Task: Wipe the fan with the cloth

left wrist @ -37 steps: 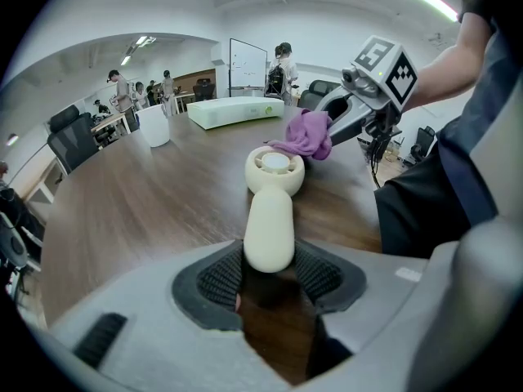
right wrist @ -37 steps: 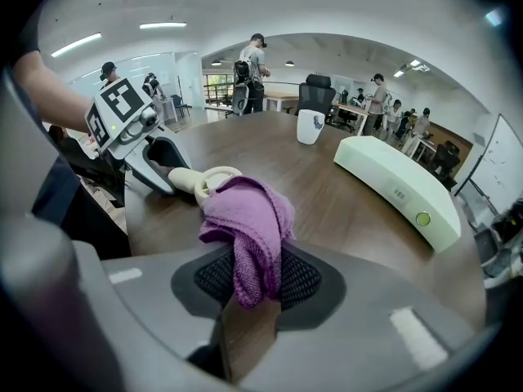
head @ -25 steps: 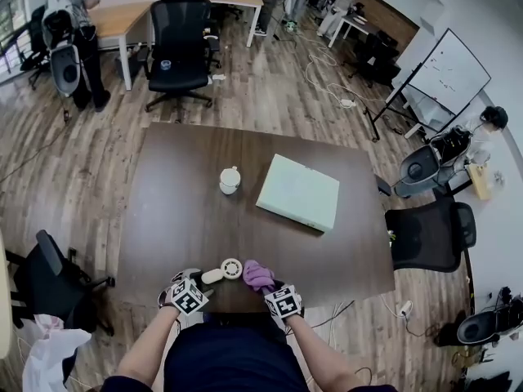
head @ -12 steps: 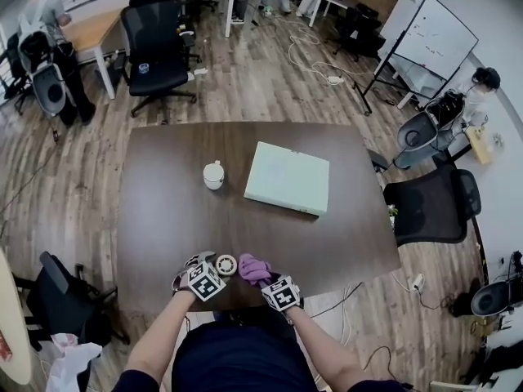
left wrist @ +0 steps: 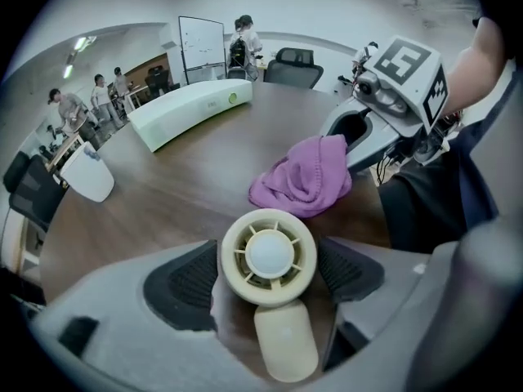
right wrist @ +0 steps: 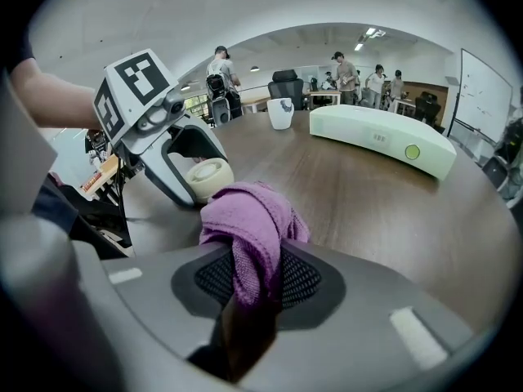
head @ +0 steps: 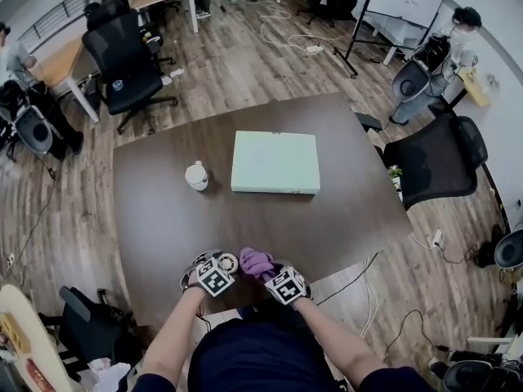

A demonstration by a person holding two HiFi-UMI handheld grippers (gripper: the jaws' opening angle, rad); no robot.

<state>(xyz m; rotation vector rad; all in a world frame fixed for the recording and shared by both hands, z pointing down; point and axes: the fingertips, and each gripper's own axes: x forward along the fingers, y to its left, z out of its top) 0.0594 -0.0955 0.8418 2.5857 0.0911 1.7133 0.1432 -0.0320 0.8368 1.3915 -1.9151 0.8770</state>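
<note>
Well beyond fan (head: 228,262) and cloth (head: 258,261) stand cup (head: 196,175) and box (head: 274,162).

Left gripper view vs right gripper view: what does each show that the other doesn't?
Left only: the fan face-on, grille and handle, between the left gripper's jaws, which have just been opening and stand wide around it. Right only: the cloth pinched in the right gripper's jaws. Both: fan, cloth, green box, white cup, table.
</note>
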